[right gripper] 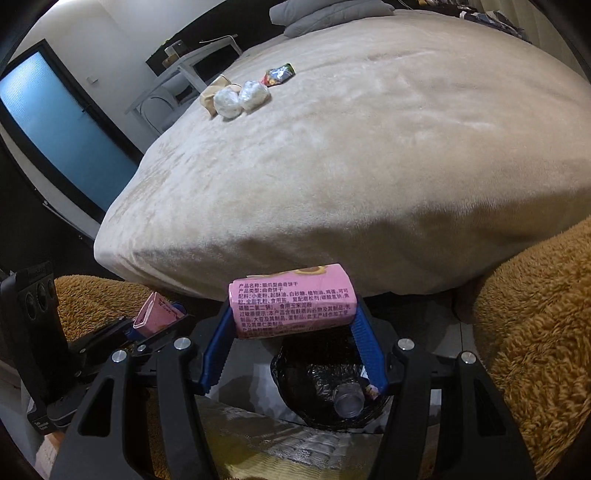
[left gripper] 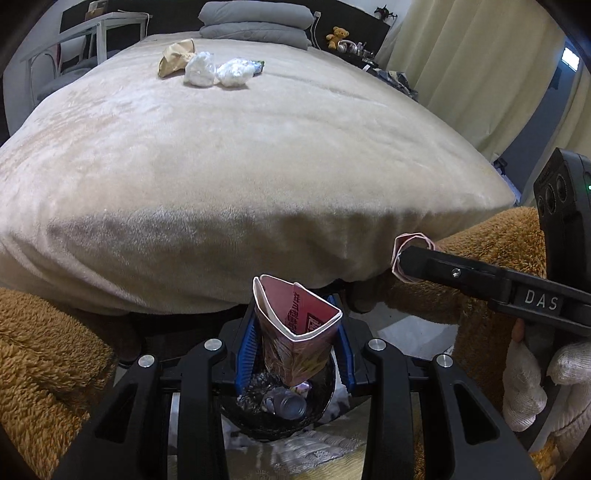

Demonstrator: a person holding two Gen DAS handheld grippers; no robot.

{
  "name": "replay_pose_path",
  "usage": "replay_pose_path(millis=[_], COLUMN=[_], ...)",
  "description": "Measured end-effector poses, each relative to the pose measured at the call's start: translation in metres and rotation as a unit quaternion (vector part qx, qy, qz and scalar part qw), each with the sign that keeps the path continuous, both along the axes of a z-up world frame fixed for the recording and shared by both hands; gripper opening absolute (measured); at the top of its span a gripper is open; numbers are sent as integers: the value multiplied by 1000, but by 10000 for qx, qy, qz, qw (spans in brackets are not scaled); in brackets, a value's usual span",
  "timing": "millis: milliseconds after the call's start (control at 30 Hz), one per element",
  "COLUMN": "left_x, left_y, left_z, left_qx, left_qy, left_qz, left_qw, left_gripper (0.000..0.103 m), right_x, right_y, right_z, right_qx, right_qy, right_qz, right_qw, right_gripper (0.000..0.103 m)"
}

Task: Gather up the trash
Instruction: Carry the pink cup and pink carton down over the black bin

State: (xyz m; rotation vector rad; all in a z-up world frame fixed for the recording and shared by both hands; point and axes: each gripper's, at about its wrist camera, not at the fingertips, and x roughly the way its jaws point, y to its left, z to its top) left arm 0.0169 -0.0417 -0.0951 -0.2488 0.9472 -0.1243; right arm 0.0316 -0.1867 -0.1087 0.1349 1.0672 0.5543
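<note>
My left gripper (left gripper: 297, 325) is shut on a crushed pink carton (left gripper: 295, 354), held upright between the blue pads. It hangs over a black-lined bin (left gripper: 251, 413) with a clear plastic bottle (left gripper: 288, 404) inside. My right gripper (right gripper: 291, 317) is shut on a pink biscuit box (right gripper: 291, 302), held crosswise above the same bin (right gripper: 314, 369) and bottle (right gripper: 347, 402). Each gripper shows in the other's view: the right gripper (left gripper: 402, 258) at the right, the left gripper (right gripper: 159, 325) at the lower left. On the bed lie a brown paper bag (left gripper: 175, 55), two white wads (left gripper: 199, 68) and a shiny wrapper (right gripper: 277, 75).
The beige bed (left gripper: 258, 166) fills the space straight ahead, its near edge overhanging just beyond the bin. Brown fleece sleeves (right gripper: 535, 332) flank both sides. A white-gloved hand (left gripper: 528, 376) holds the right gripper. Grey pillows (left gripper: 255, 22) and a white side table (left gripper: 92, 29) stand at the far end.
</note>
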Motion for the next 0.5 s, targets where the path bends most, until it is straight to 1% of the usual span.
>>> replay_pose_path(millis=[67,167,233,400,500], left_x=[2,7,8,11,15], left_y=[1,3,1,0,2], left_z=[-6,-12,-16,-27,-33], left_qx=[-8,-117,-74,-42,-133], left_qy=[156,339,436,707,860], left_qz=[30,21,6,1,28], left_qw=[9999,9994,9990,9975,9962], left_gripper=[35,35,35,35,35], right_x=[2,5,6,11,14], right_y=[1,5,8,9,8], right_z=[-3,-12,-18,-29,-34], right_qx=[-32,-153,-301,-344,-320], right_qy=[100,285,405,669,824], right_qz=[26,87,68,51,44], right_qw=[9999,9994,9987,9972,9961], right_gripper=[61,61,61,61,61])
